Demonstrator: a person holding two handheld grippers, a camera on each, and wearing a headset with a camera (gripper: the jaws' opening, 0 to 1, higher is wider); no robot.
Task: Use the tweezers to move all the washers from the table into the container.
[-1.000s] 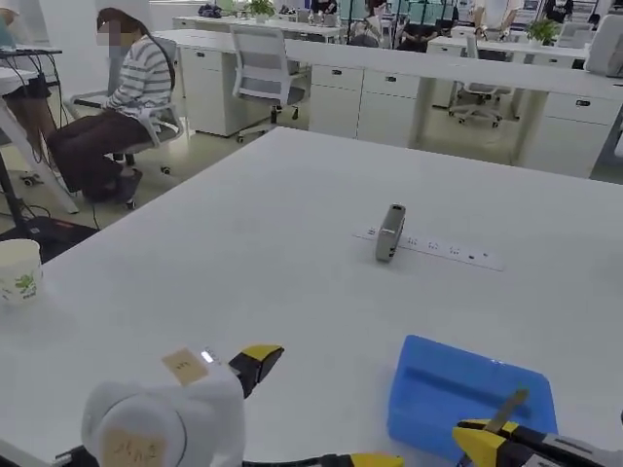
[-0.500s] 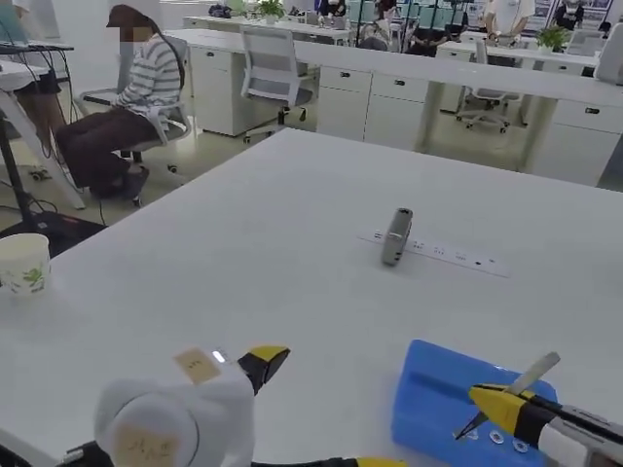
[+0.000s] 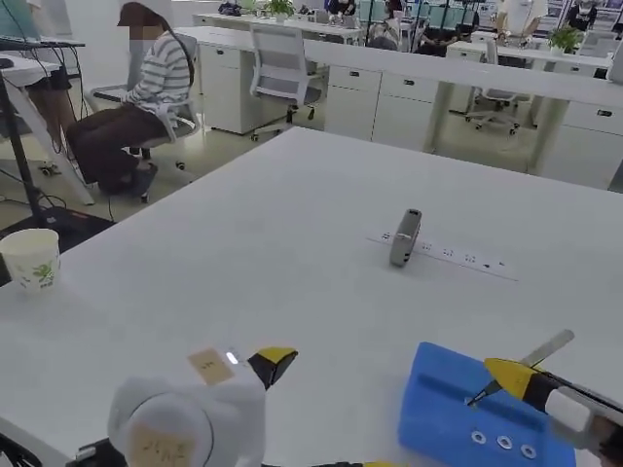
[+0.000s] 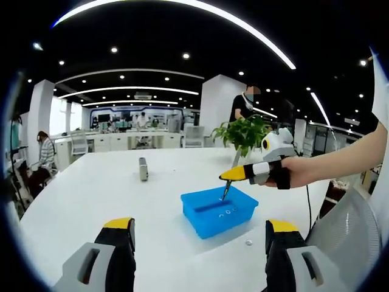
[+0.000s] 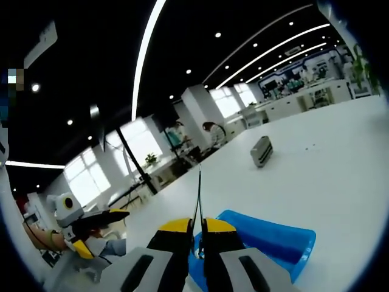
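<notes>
I am holding my right gripper [image 5: 195, 226] with its jaws pressed together on the tweezers [image 5: 199, 188], whose thin legs are rising straight out between the yellow tips in the right gripper view. In the head view this gripper is coming in from the right edge, tilted so that the tweezers are slanting down and to the left, their points dipping into the blue container [image 3: 438, 413]. The left gripper view is showing my right hand [image 4: 299, 173] wrapped around the gripper's body, forearm reaching in from the right, the tweezer points hanging over the inside of the container. Whether the points are touching its floor I cannot tell, and I cannot make out anything pinched between them.

I am keeping my left gripper [image 4: 199, 225] low over the white table [image 3: 243, 253], near its front edge and to the left of the container, aimed toward it. Its jaws are standing wide apart with nothing between them.

Three washers [image 3: 503, 443] are lying in a row on the container's floor, just beside the tweezer points. One more small ring, which looks like a washer [image 4: 248, 243], is lying on the table just beside the container on my side. A grey device [image 3: 404, 236] is resting farther back on the table, well apart from both grippers.
</notes>
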